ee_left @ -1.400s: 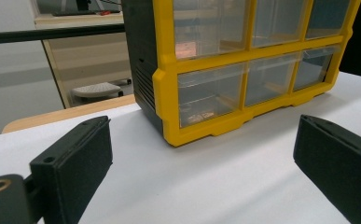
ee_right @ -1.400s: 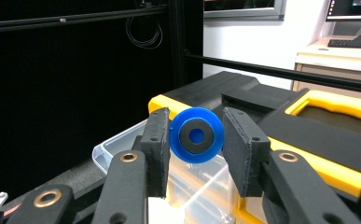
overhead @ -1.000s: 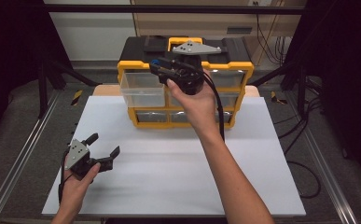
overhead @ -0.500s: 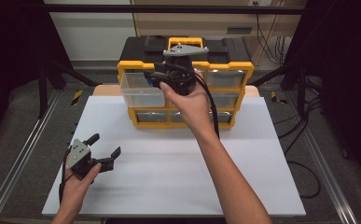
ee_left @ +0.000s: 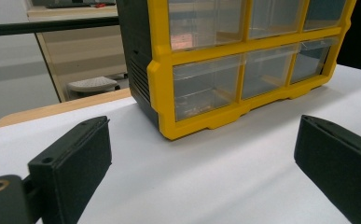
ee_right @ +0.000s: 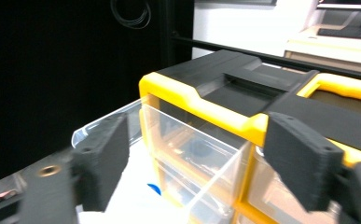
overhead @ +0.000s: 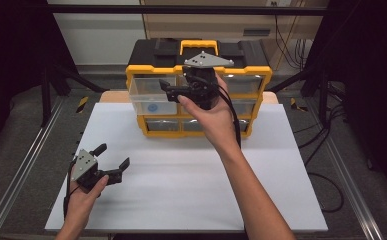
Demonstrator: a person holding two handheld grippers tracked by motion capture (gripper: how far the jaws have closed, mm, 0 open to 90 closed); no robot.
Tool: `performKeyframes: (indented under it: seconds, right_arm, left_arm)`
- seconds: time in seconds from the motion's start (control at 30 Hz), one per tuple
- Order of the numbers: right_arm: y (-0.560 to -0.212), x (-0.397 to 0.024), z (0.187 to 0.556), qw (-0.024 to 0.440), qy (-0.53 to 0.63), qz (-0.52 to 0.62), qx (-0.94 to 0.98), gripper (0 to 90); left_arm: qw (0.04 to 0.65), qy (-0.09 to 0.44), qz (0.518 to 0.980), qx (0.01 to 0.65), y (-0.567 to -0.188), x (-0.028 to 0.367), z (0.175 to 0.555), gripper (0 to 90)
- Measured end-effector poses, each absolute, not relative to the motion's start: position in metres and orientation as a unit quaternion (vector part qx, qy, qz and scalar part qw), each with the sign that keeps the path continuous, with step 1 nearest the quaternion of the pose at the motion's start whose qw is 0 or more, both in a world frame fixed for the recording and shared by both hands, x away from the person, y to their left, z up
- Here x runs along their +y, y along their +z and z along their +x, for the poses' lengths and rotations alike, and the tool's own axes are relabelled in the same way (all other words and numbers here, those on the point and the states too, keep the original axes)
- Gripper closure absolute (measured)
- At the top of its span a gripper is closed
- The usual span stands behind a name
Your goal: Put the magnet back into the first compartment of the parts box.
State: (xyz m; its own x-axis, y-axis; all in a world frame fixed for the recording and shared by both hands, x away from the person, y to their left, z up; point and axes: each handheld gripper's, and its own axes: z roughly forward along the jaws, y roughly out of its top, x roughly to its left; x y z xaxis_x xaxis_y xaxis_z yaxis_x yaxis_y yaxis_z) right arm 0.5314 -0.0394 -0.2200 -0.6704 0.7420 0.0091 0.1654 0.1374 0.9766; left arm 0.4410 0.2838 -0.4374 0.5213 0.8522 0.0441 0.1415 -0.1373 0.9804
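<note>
Now the right gripper (overhead: 167, 89) is hovering at the upper left of the yellow drawer cabinet (overhead: 253, 76), its jaws having just been opening and standing wide with nothing between them. The clear drawer (overhead: 148, 95) is sticking out of the cabinet's top row. The left gripper (overhead: 112, 161) is resting on the white surface (overhead: 191, 170), spread wide and empty.

A lab recording bench: white tabletop (overhead: 181, 190) inside a black metal frame (overhead: 181, 9), cables (overhead: 326, 150) trailing aside.
</note>
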Motion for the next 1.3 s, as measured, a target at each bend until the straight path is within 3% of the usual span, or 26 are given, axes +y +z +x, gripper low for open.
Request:
performKeyframes:
  seconds: [0.23, 1.3]
  right_arm:
    - [-0.224, -0.056, 0.524, 0.265, 0.586, 0.333, 0.69, 8.4]
    - [-0.259, -0.13, 0.502, 0.333, 0.571, 0.34, 0.669, 4.6]
  left_arm:
    - [0.546, 0.326, 0.68, 0.365, -0.437, 0.285, 0.441, 3.6]
    - [0.544, 0.34, 0.67, 0.374, -0.437, 0.289, 0.443, 3.5]
